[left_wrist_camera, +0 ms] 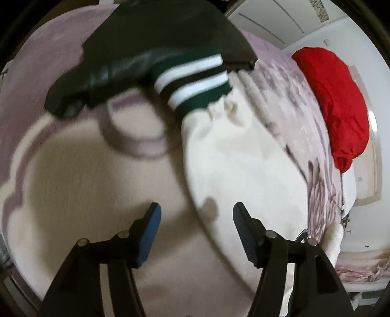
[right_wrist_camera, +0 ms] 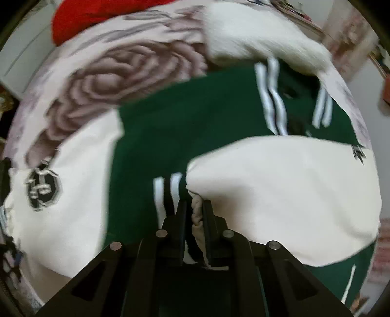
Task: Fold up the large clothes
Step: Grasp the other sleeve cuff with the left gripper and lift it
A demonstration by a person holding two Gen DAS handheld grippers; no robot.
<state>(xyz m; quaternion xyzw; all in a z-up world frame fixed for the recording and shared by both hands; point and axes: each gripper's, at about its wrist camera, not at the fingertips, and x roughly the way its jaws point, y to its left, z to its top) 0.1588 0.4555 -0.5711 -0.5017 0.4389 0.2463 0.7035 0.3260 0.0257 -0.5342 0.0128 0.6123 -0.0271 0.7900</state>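
Left claw (left_wrist_camera: 196, 212): spread, blue ribbed pads clear of fabric. Right claw (right_wrist_camera: 194, 207): pinching cream fleece cuff of the jacket (right_wrist_camera: 195, 126). Jacket: green body, white-striped ribbing, black patch with unreadable lettering; spread across rose-print blanket (right_wrist_camera: 117, 73) on bed.

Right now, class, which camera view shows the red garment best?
The left wrist view: the red garment lies nearly whole on the patterned blanket's far edge. The right wrist view catches only a blurred part of it, cut off at the top.
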